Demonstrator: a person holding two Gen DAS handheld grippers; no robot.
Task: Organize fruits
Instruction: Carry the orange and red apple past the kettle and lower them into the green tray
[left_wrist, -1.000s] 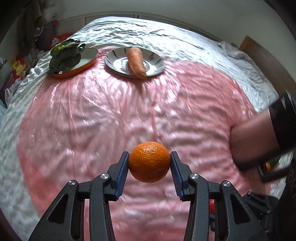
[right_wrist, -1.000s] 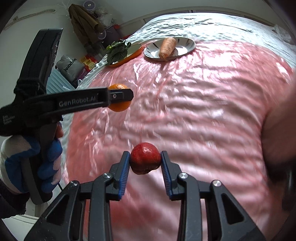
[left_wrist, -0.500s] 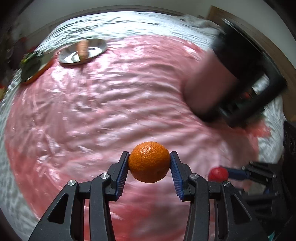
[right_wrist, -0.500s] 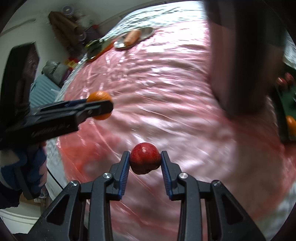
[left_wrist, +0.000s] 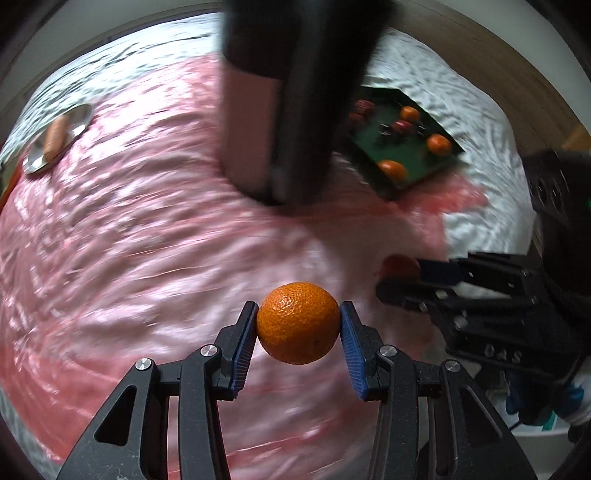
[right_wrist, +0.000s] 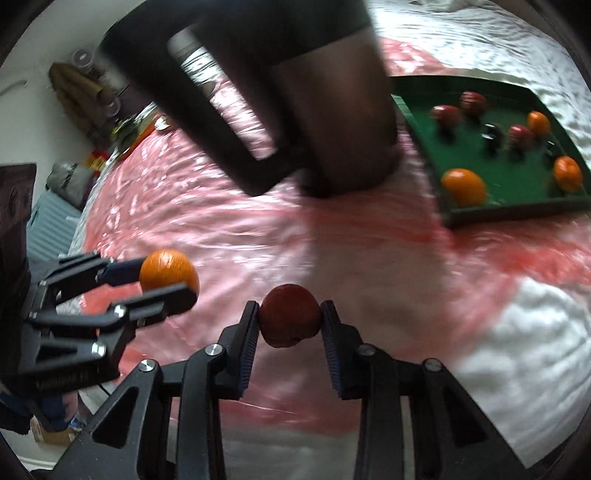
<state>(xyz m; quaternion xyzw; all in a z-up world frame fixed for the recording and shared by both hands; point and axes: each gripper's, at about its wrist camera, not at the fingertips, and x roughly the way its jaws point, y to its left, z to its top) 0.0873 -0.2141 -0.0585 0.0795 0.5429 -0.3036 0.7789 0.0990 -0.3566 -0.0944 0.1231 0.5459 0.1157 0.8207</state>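
My left gripper (left_wrist: 298, 326) is shut on an orange (left_wrist: 298, 322), held above the pink cloth. My right gripper (right_wrist: 290, 319) is shut on a red apple (right_wrist: 289, 319). In the right wrist view the left gripper (right_wrist: 168, 275) with its orange (right_wrist: 166, 269) hangs to the left of the apple. The right gripper (left_wrist: 400, 271) shows at the right of the left wrist view, the red apple (left_wrist: 399, 266) at its tip. A green tray (right_wrist: 424, 127) at the upper right holds several oranges and red apples; the tray (left_wrist: 373, 151) also appears far right in the left wrist view.
A large dark blurred object (right_wrist: 295, 92) with a handle stands on the pink cloth (right_wrist: 221, 221) between the grippers and the tray. A metal plate (left_wrist: 35, 160) with a carrot (left_wrist: 53, 136) lies at the far left. White bedding (right_wrist: 517, 350) surrounds the cloth.
Both grippers have swung to the right with their fruits still held. The green tray has come into view, and the plate with the carrot has slid to the far left.
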